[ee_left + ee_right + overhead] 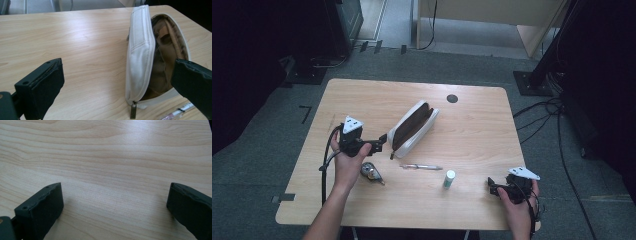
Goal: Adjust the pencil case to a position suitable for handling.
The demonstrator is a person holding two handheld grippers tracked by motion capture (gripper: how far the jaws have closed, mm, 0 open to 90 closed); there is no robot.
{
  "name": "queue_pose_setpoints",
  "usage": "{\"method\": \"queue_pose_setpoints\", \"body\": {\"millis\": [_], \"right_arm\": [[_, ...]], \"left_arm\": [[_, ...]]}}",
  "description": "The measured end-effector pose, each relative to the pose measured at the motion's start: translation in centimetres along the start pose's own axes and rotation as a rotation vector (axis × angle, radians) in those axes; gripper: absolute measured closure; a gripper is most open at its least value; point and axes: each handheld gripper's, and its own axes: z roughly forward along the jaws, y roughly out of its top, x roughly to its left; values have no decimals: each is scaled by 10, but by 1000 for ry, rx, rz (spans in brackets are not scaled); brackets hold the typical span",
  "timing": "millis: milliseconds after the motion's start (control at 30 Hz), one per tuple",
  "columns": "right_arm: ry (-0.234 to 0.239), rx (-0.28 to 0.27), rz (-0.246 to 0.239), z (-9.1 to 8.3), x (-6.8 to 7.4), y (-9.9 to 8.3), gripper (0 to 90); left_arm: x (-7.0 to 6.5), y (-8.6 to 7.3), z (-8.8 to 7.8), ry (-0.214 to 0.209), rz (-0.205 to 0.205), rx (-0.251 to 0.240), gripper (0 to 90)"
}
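The left gripper (381, 141), fingers spread and empty, faced the unzipped white pencil case (413, 127); soft and light, it likely wanted gripping by one rim. The right gripper (493, 186) rested open.

Black tongs (382, 141) with grey plates, trailing black cables.
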Motion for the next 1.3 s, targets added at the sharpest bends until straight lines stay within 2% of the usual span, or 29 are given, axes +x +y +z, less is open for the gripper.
{"method": "queue_pose_setpoints", "body": {"millis": [233, 600, 733, 933, 1000, 1167, 1300], "right_arm": [[1, 0, 2, 0, 0, 0, 2], [-3, 1, 7, 1, 1, 1, 1], [-10, 0, 12, 0, 3, 1, 3], [-9, -17, -5, -2, 7, 1, 89], [-15, -26, -18, -3, 10, 1, 131], [9, -42, -44, -5, 18, 5, 129], [24, -60, -47, -9, 25, 10, 131]], "left_arm": [[12, -16, -12, 29, -10, 16, 0], [30, -40, -31, 96, -26, 30, 0], [37, -54, -35, 121, -46, 41, 0], [49, -78, -39, 142, -67, 80, 0], [53, -83, -42, 152, -71, 80, 0], [61, -94, -49, 177, -72, 91, 0], [64, -101, -53, 195, -53, 113, 0]]}}
